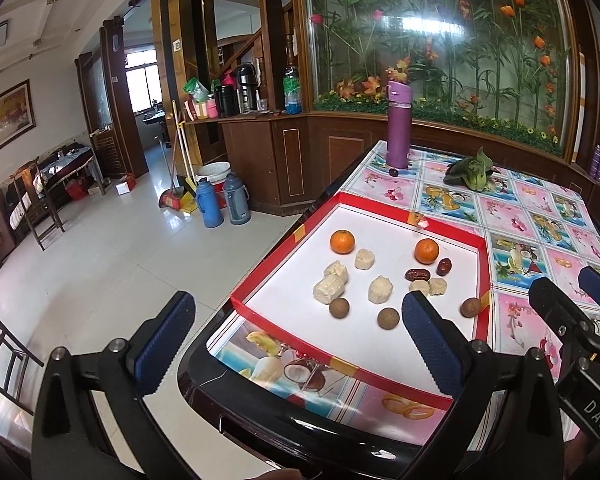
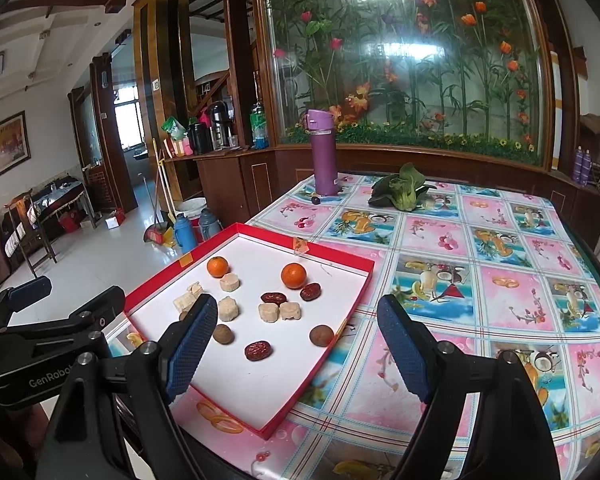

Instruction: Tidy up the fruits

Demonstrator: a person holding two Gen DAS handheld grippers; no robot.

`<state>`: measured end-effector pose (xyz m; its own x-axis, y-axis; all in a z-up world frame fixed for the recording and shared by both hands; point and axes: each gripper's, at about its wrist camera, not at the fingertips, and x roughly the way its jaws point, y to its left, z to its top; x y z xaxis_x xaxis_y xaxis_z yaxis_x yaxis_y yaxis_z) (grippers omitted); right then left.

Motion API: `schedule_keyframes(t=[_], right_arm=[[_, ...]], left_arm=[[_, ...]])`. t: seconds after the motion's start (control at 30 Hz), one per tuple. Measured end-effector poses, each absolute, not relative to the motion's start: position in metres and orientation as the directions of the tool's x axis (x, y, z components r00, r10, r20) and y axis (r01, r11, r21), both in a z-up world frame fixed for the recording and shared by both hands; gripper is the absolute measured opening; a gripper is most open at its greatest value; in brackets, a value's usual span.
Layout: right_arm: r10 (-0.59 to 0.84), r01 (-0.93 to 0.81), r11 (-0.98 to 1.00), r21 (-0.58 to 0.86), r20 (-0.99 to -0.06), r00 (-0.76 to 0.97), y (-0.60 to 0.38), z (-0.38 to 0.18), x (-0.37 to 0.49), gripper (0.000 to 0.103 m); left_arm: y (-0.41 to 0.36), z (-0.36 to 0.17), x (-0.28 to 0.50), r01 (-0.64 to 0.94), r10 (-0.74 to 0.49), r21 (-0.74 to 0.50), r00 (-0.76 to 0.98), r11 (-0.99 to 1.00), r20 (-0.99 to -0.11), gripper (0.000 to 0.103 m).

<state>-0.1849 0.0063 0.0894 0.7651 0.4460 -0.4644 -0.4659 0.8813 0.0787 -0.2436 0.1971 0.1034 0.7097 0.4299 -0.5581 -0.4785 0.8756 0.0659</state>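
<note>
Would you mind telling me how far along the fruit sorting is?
Nothing looks sorted yet: oranges, dates, banana pieces and brown round fruits lie mixed in the red tray. Left gripper and right gripper are open and empty. All grouping remains.

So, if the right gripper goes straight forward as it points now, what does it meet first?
Probably nothing in the tray: the open right gripper points past the tray's right edge at bare tablecloth. Further on lies the greens, though depth is unclear.
</note>
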Motion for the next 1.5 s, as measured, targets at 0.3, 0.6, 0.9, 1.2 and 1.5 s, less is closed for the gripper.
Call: schedule_keyframes(t=[0.3, 0.6, 0.9, 1.2, 1.5], right_arm=[[0.447, -0.468, 0.88, 0.075, -0.462, 0.766, 0.0104, 0.0885, -0.1884, 0.082], [0.447, -0.469, 0.88, 0.075, -0.461, 0.766, 0.0105, 0.0885, -0.1885, 0.082], [0.451, -0.471, 0.879, 0.075, -0.453, 0.769, 0.0107, 0.0905, -0.1891, 0.082], [0.455, -0.479, 0.875, 0.063, -0.444, 0.772, 0.0122, 0.0944, -0.1905, 0.082], [0.46, -0.491, 0.87, 0.048, -0.438, 0.772, 0.0168, 0.0971, -0.1913, 0.082]], left_arm=[[0.2028, 0.1053, -0.2499, -0.501, 0.442, 0.05, 0.707, 0.864, -0.552, 0.103], [0.2006, 0.1073, -0.2498, -0.488, 0.437, 0.058, 0.715, 0.871, -0.545, 0.103], [0.1959, 0.1116, -0.2535, -0.48, 0.43, 0.051, 0.729, 0.876, -0.533, 0.103], [0.1946, 0.1128, -0.2545, -0.469, 0.421, 0.051, 0.734, 0.882, -0.532, 0.103], [0.1947, 0.1126, -0.2546, -0.471, 0.423, 0.051, 0.734, 0.881, -0.532, 0.103]])
